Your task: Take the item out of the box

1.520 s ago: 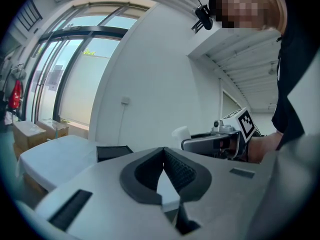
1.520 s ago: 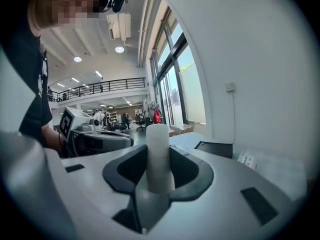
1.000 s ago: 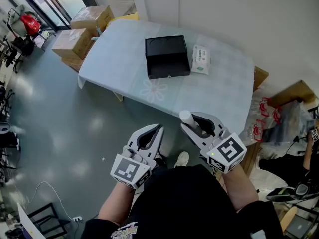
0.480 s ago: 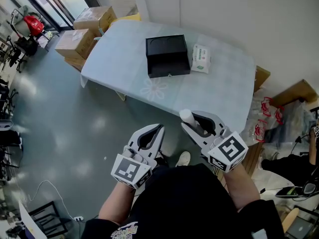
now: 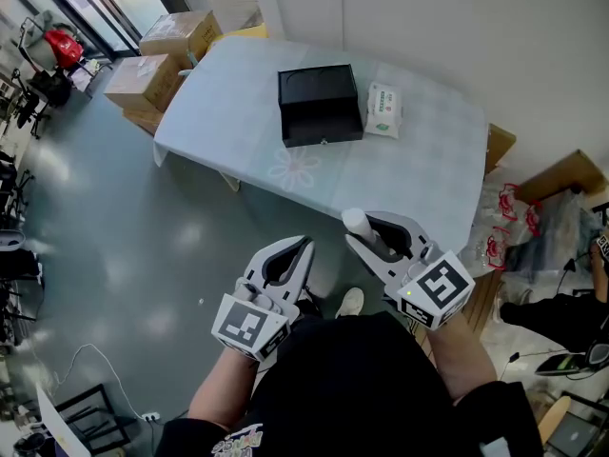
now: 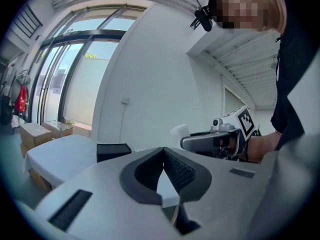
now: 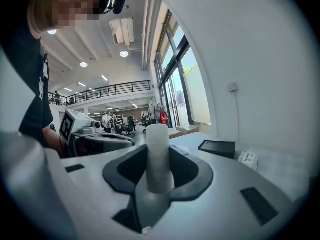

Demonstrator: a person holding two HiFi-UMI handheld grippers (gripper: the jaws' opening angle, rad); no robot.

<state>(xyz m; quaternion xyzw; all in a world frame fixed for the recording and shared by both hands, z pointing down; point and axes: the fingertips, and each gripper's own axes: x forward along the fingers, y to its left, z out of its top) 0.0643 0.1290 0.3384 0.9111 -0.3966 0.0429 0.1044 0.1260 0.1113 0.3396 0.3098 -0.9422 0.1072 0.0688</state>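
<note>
An open black box [image 5: 321,108] stands on the white table [image 5: 419,165], far ahead of both grippers. My right gripper [image 5: 369,239] is held off the table's near edge, shut on a white cylinder [image 5: 357,224]. In the right gripper view the cylinder [image 7: 158,156] stands upright between the pads, with the box [image 7: 217,146] beyond it. My left gripper [image 5: 303,248] hangs beside it over the floor, with its jaws together and nothing in them. The left gripper view shows its closed tips [image 6: 163,155] and the box [image 6: 113,151] behind them.
A white wipes packet [image 5: 383,112] lies right of the box. Cardboard boxes [image 5: 152,60] sit on the floor past the table's left end. Plastic bags [image 5: 504,231] and flattened cardboard [image 5: 566,174] lie at the right, where a person [image 5: 571,322] sits.
</note>
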